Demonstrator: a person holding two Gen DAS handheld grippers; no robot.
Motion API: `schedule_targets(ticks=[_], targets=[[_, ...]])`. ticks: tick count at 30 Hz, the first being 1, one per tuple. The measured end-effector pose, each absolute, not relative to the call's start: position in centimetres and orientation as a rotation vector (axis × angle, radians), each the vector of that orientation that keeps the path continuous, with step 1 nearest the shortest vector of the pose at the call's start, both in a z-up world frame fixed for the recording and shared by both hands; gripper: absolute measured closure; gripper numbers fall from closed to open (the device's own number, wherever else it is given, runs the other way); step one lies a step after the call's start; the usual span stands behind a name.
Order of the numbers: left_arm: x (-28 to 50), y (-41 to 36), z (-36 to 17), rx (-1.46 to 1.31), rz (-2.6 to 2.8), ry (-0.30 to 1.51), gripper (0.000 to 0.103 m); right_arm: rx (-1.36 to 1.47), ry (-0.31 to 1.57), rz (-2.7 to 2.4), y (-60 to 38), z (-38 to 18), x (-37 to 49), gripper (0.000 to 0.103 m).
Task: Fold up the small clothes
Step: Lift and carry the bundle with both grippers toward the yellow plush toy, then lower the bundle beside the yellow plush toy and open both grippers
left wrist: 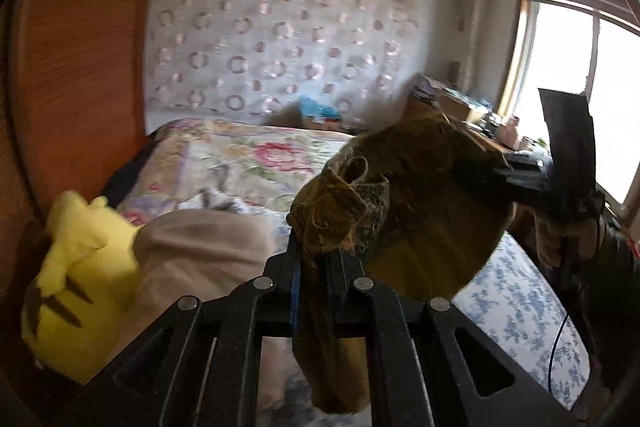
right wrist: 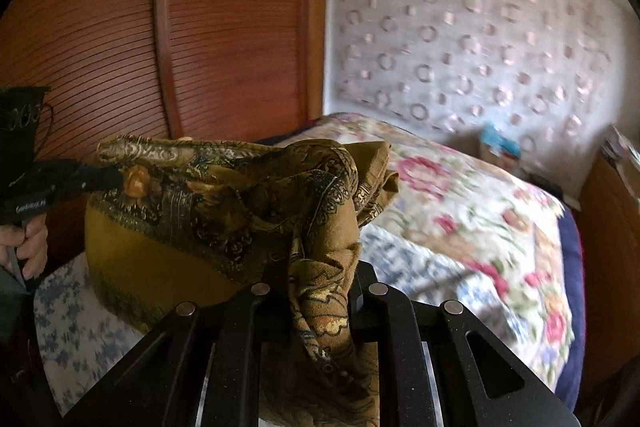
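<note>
An olive-gold scarf with a dark paisley border [left wrist: 420, 211] hangs in the air between my two grippers, above the bed. My left gripper [left wrist: 320, 251] is shut on one bunched corner of it; the right gripper [left wrist: 500, 167] shows at the right of this view, pinching the other end. In the right wrist view my right gripper [right wrist: 320, 267] is shut on a bunched corner of the scarf [right wrist: 208, 211], and the left gripper [right wrist: 108, 179] pinches the far corner at the left. The cloth sags in a curve between them.
A bed with a floral quilt [right wrist: 480, 211] and a blue-flowered sheet [left wrist: 516, 303] lies below. A yellow plush toy [left wrist: 76, 279] and a beige cloth [left wrist: 200, 251] lie at the left. A wooden wardrobe [right wrist: 160, 39] stands behind. A cluttered desk [left wrist: 472, 107] stands by the window.
</note>
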State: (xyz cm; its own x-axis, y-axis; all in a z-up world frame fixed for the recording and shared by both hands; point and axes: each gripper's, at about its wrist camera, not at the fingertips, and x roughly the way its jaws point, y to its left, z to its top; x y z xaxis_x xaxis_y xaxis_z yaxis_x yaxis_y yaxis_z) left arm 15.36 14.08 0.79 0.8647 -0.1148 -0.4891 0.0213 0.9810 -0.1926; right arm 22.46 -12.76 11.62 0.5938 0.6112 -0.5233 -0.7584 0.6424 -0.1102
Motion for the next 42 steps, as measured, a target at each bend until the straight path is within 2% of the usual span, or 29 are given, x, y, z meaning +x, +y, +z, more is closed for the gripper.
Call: schedule_targets(ticks=[10,18,20,22,23,29,32,33,35,38,39,42], targets=[[10.5,19.5,-3.1,-0.264,0.072,0.554,0.093,-0.583,0.458,1.004,-1.4,13.0,27.5,0.087],[9.9,22.7,-8.0,-0.33,0.157,0.642,0.093,-0.718,0.492,1.09,8.6,10.6,30.4,0.086],[9.9,23.0,-9.0,-0.34,0.171,0.665,0.093,-0.705,0.521,1.058,9.8,9.9,31.7,0.082],[9.7,23.2,-9.7,-0.35,0.18,0.68,0.093,-0.672,0.549,1.029,10.3,9.7,32.7,0.054],[9.6,23.2,-9.9,-0.353,0.18,0.681,0.093,-0.652,0.553,1.007,10.3,9.6,33.3,0.049],[9.6,22.9,-9.5,-0.329,0.188,0.68,0.093,-0.532,0.538,0.937,7.4,8.7,35.1,0.043],[9.5,22.7,-9.3,-0.289,0.197,0.665,0.084,-0.511,0.618,0.981,6.8,6.2,35.8,0.043],[9.4,22.7,-9.1,-0.276,0.203,0.657,0.078,-0.509,0.648,0.985,6.8,5.0,36.2,0.043],[8.8,22.6,-8.6,-0.258,0.209,0.626,0.062,-0.496,0.718,0.985,7.3,2.6,37.4,0.043],[8.1,22.5,-7.6,-0.251,0.204,0.598,0.038,-0.493,0.692,0.949,8.0,0.5,37.9,0.043],[8.1,22.4,-7.3,-0.247,0.206,0.596,0.024,-0.47,0.678,0.949,7.8,0.5,38.1,0.043],[7.6,21.6,-6.2,-0.217,0.202,0.566,0.021,-0.423,0.679,0.929,7.0,0.8,37.2,0.043]])
